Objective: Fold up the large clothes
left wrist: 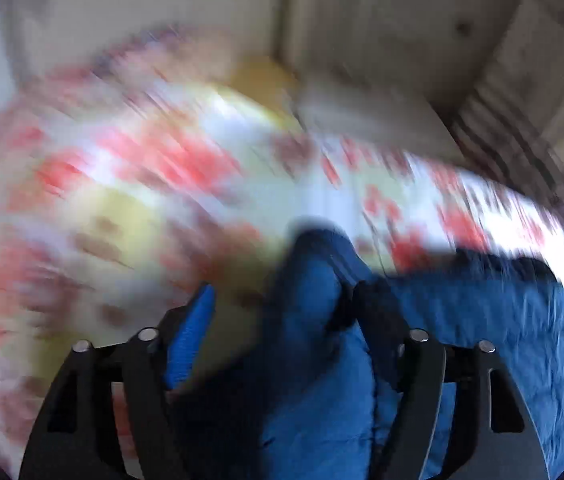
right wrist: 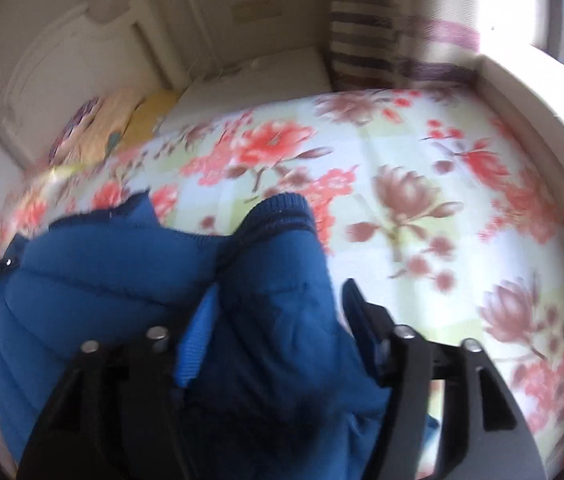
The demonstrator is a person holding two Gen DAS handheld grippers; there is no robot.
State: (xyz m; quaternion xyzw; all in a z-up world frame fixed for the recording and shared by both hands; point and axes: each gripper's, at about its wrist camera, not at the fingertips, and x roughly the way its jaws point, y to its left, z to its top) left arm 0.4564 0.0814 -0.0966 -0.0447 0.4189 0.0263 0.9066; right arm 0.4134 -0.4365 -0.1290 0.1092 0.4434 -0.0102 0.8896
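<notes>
A blue quilted jacket [left wrist: 482, 312] lies bunched on a floral bed sheet [left wrist: 121, 152]; this left wrist view is heavily blurred. My left gripper [left wrist: 286, 296] stands open around a raised fold of the jacket, and its left pad [left wrist: 193, 332] is clear of the cloth. In the right wrist view the jacket [right wrist: 101, 272] shows a knit cuff [right wrist: 282, 208] standing up ahead of my right gripper [right wrist: 282, 288]. Those jaws stand wide with the blue cloth loose between them, and the right pad [right wrist: 362, 320] is just off the cloth.
The floral sheet [right wrist: 402, 160] stretches ahead and to the right. Pillows [right wrist: 121, 116] lean on a cream headboard [right wrist: 41, 80] at the far left. A white bedside unit [right wrist: 261, 76], a striped curtain [right wrist: 362, 20] and a bright window [right wrist: 542, 0] line the far side.
</notes>
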